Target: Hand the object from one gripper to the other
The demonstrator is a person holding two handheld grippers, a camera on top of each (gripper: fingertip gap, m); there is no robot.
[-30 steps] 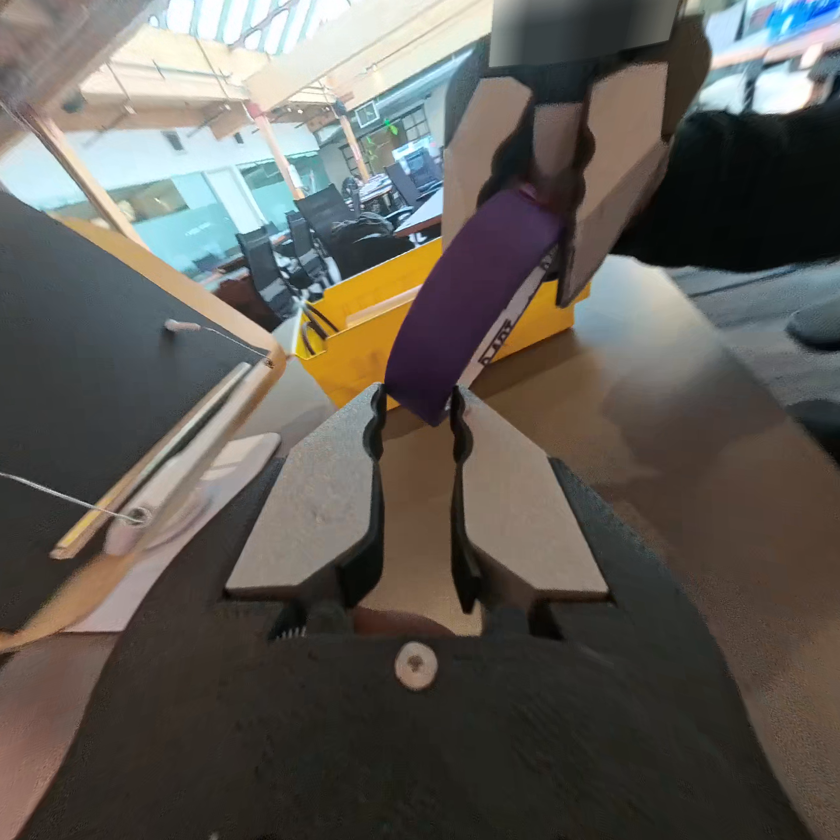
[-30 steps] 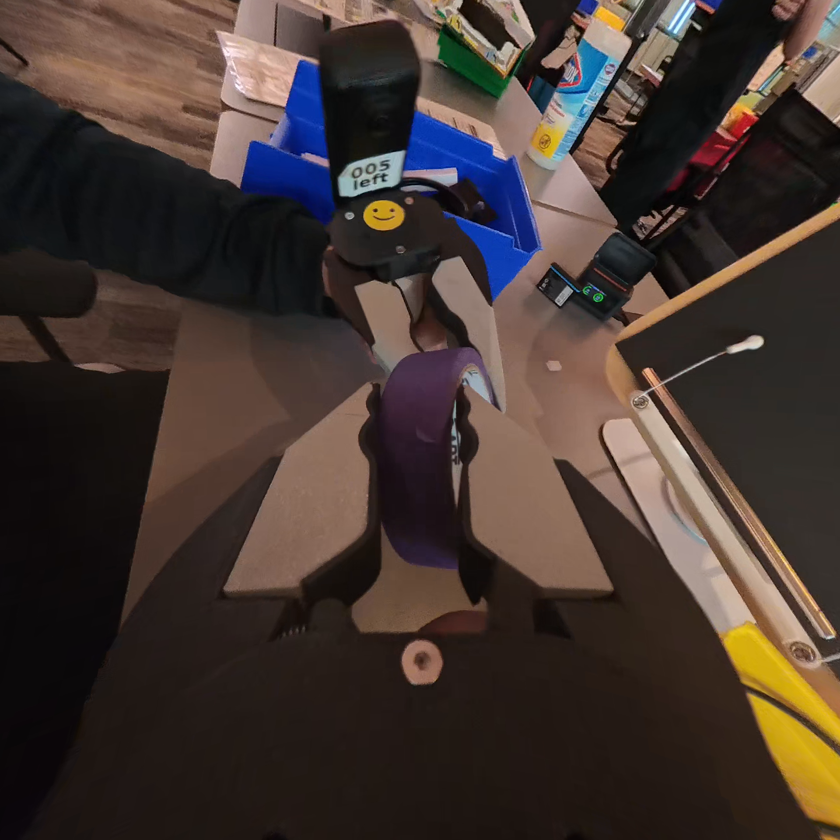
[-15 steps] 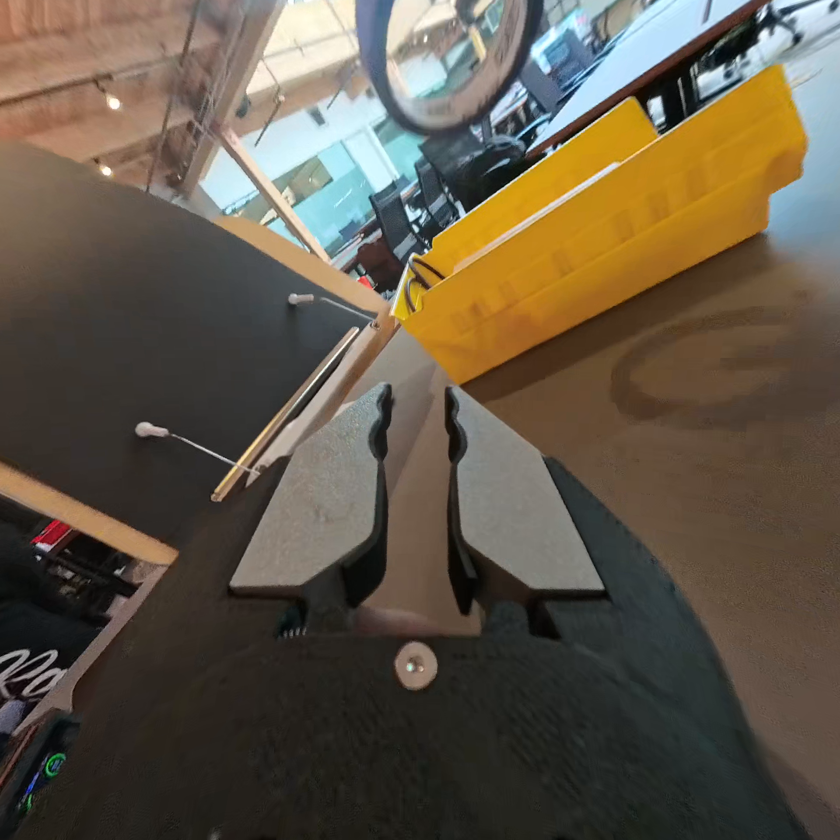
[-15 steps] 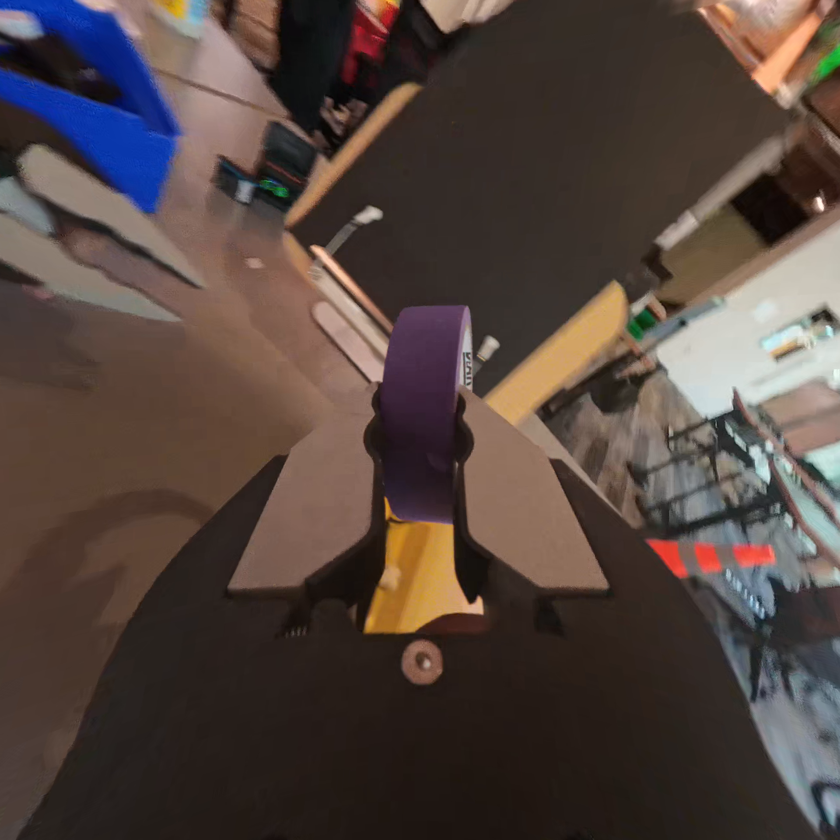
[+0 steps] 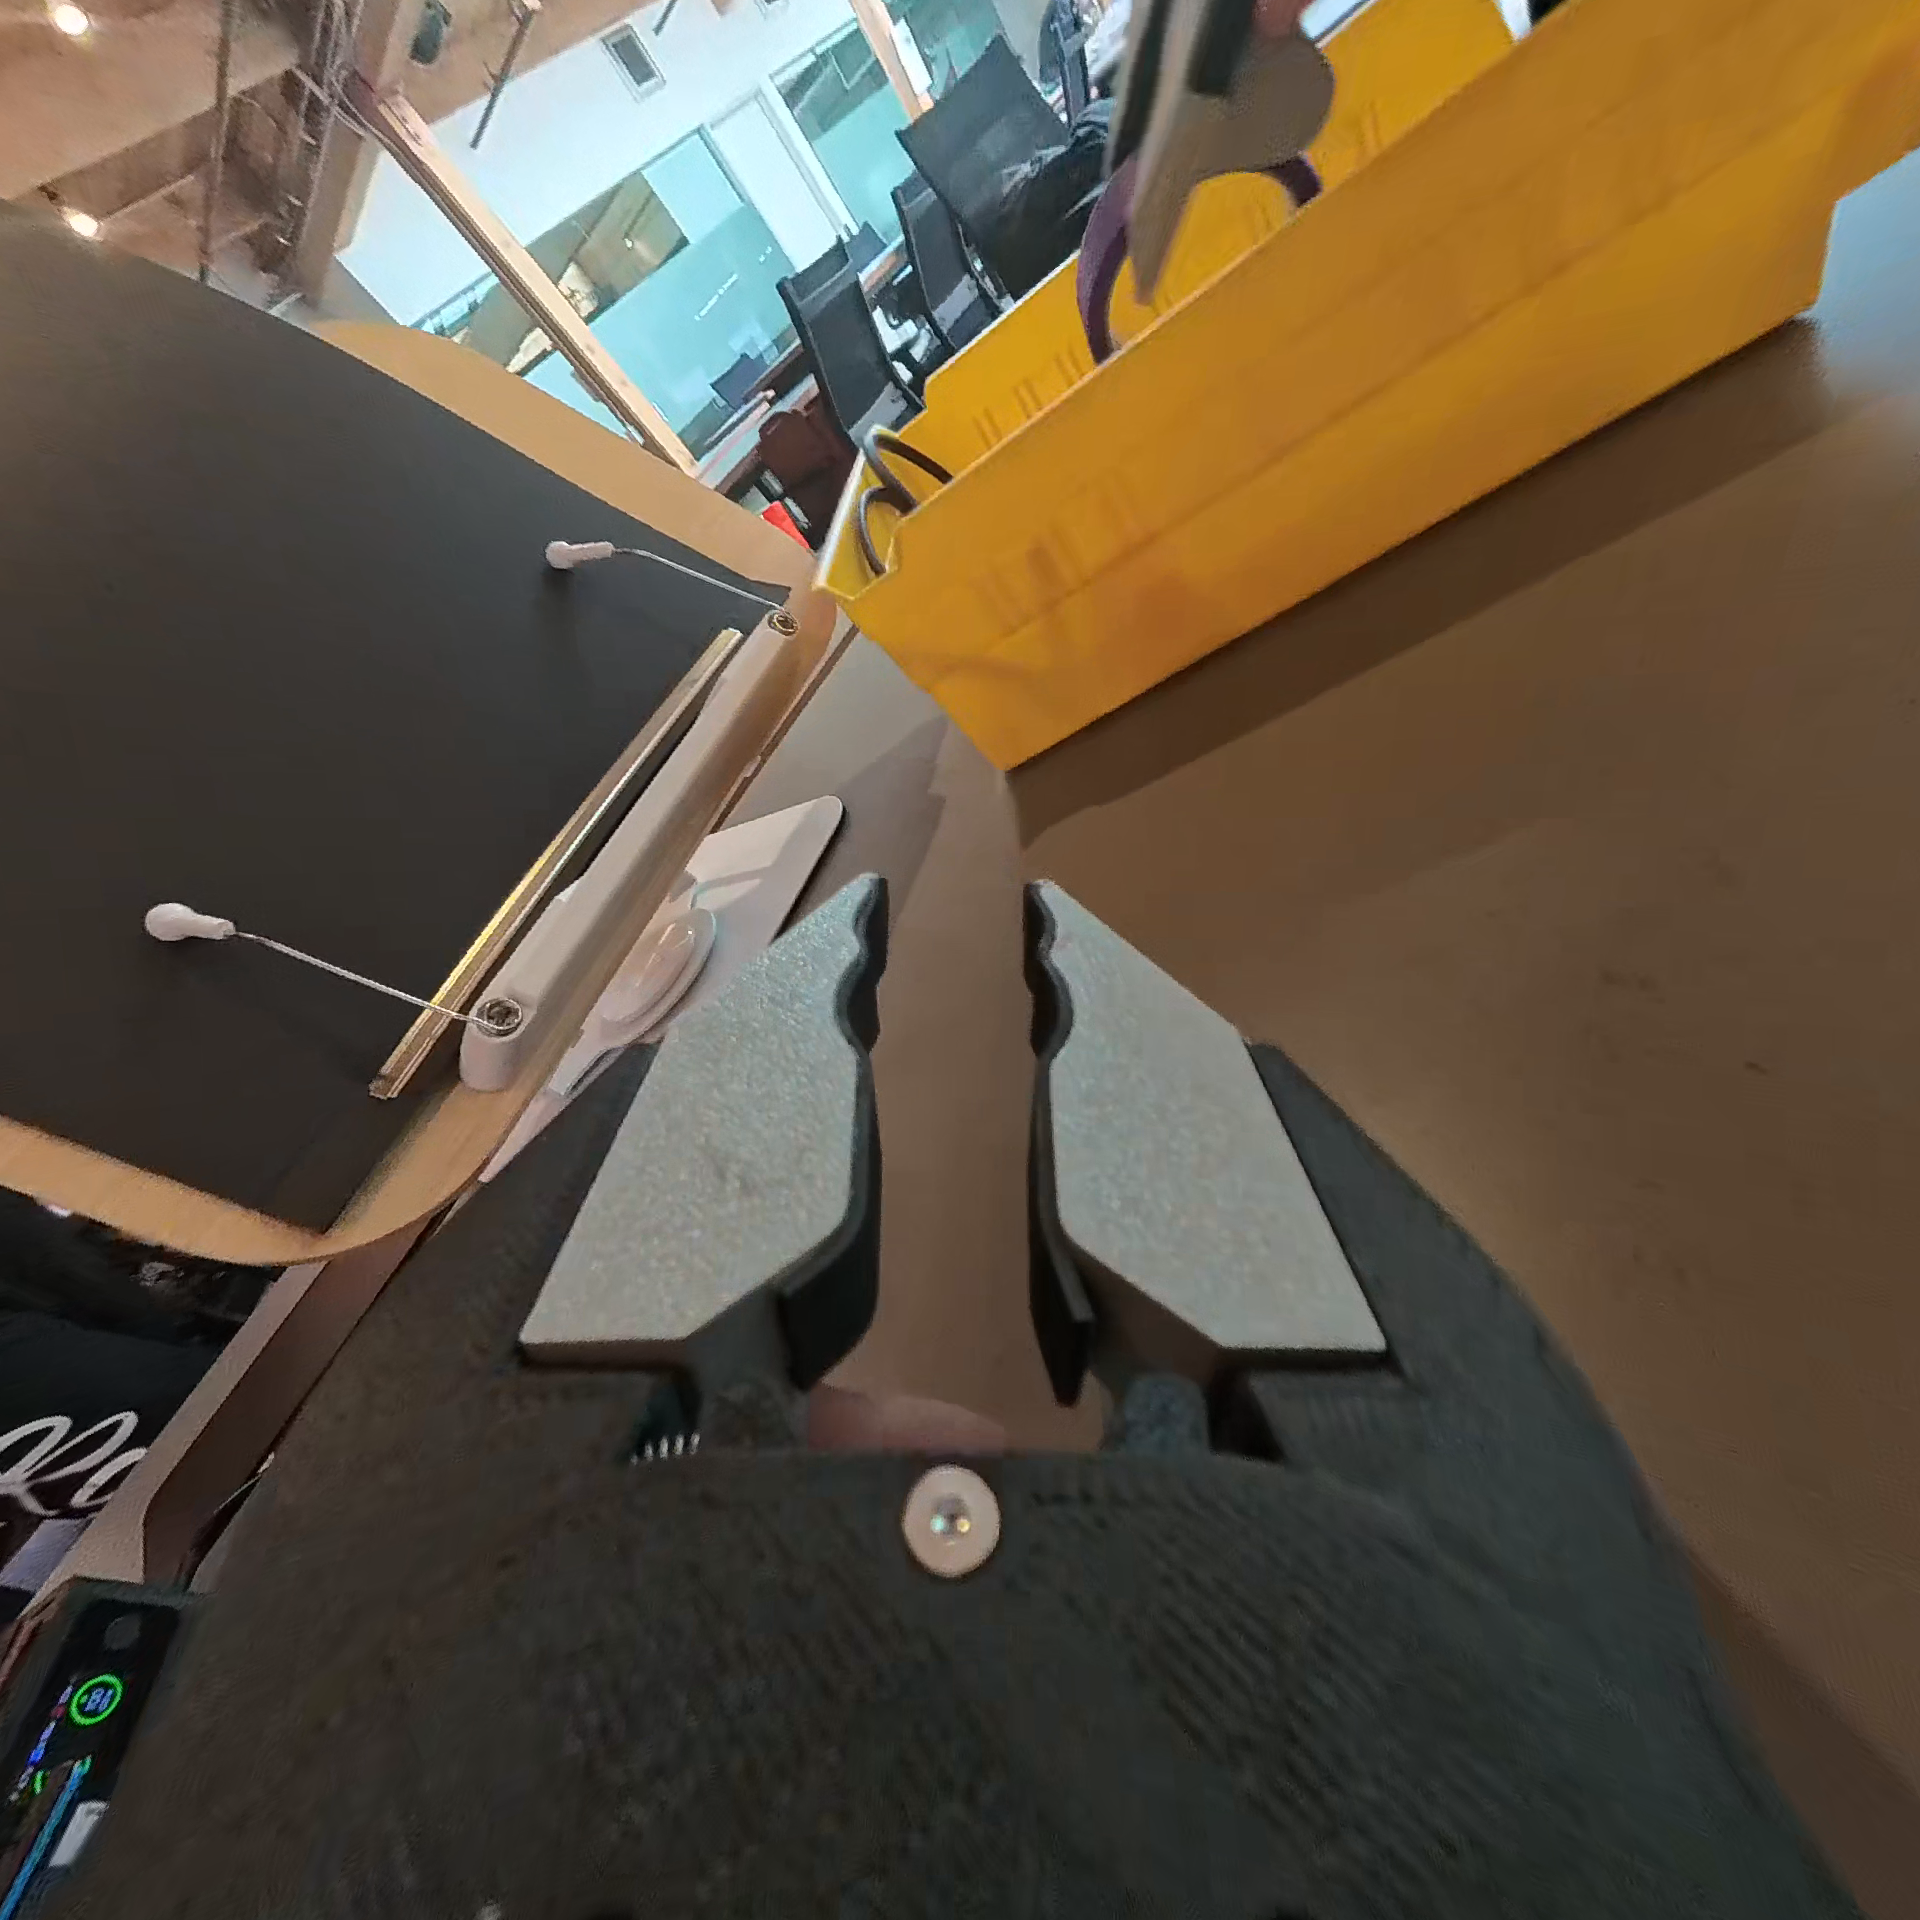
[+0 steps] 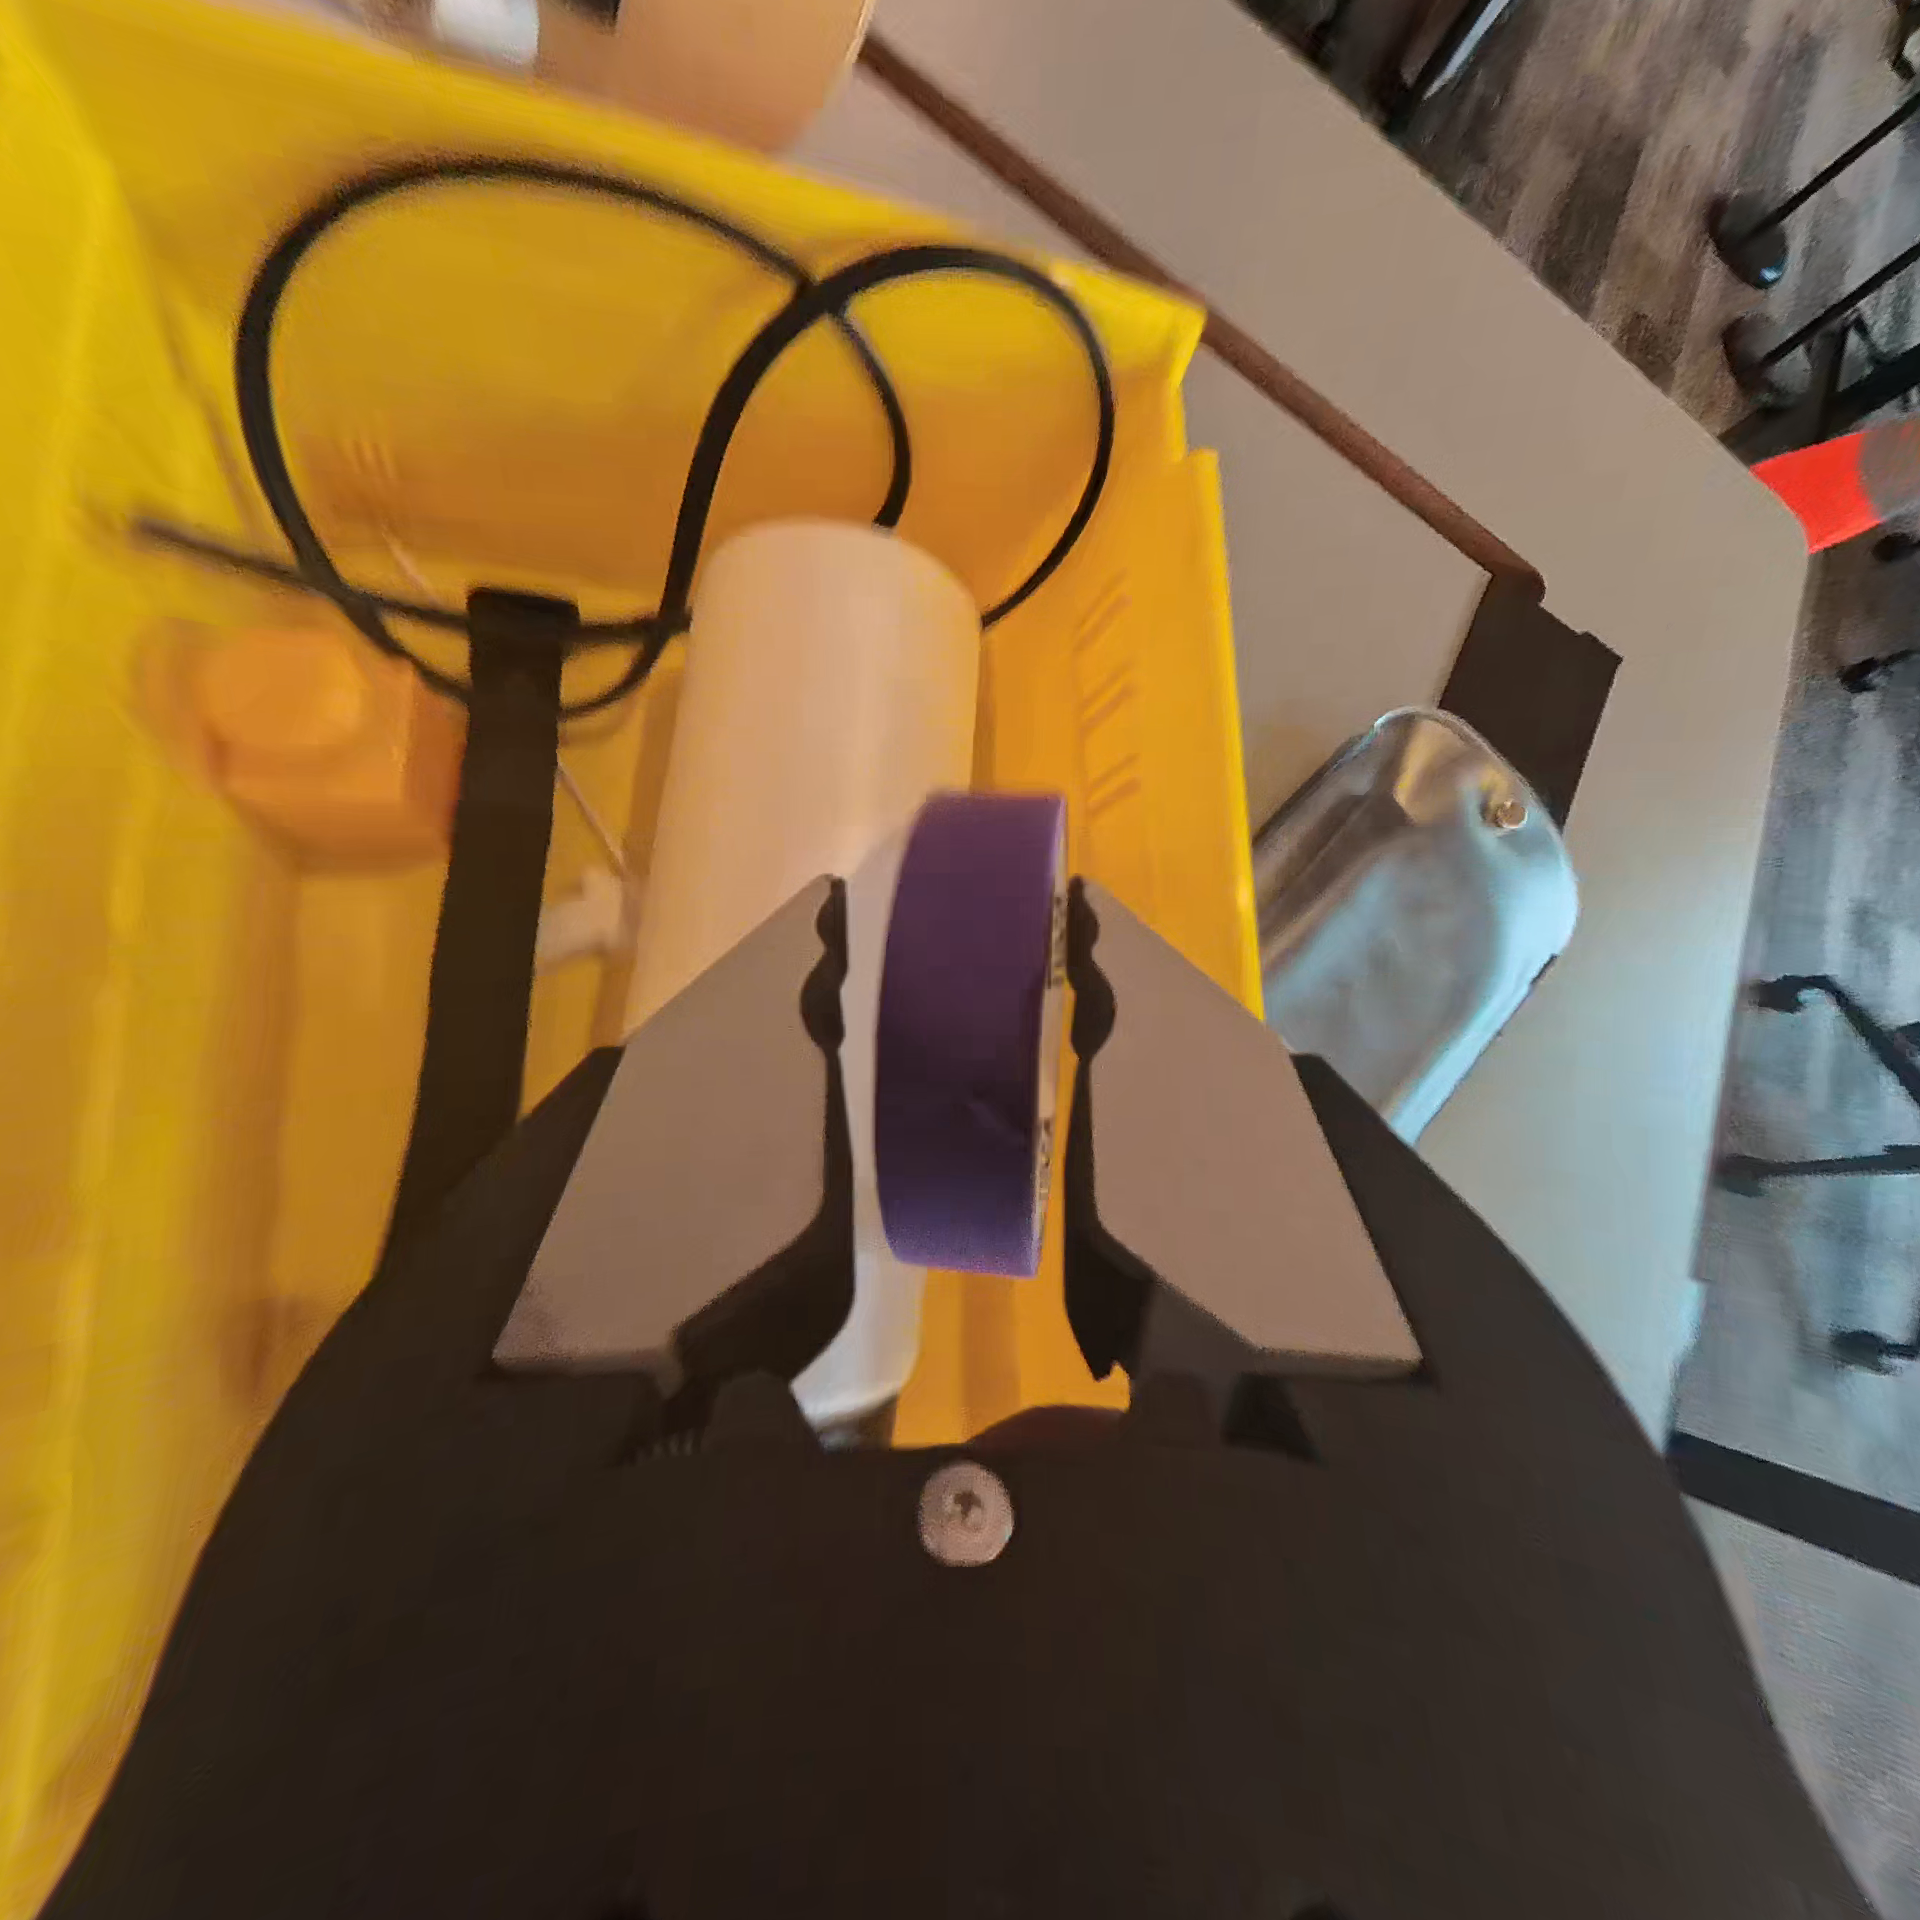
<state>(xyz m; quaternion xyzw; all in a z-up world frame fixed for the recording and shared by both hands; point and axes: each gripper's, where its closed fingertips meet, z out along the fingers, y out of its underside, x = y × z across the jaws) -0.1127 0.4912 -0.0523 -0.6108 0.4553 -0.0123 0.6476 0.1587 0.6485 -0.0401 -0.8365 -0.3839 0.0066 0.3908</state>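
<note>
A roll of purple tape [image 6: 966, 1039] stands on edge between the fingers of my right gripper [image 6: 951, 904]. The jaws are parted wider than the roll: it rests against the right finger, with a gap on the left. They are over the inside of a yellow bin [image 6: 104, 935]. In the left wrist view the tape [image 5: 1099, 249] shows at the top, under one of the right gripper's fingers [image 5: 1174, 135], above the yellow bin [image 5: 1299, 436]. My left gripper [image 5: 954, 904] is open and empty, low over the brown table [image 5: 1507, 1039].
The bin holds a white roll [image 6: 821, 707], looped black cable ties [image 6: 675, 260] and an orange object [image 6: 301, 738]. A black board with wire clips [image 5: 260, 675] lies left of the left gripper. A metal tray [image 6: 1403, 904] sits beyond the bin's right wall. There is about 30 cm between the tips of the two grippers.
My right gripper carried the tape away from the left one, swung over the yellow bin and widened its jaws around the roll. My left gripper dropped low over the table, empty.
</note>
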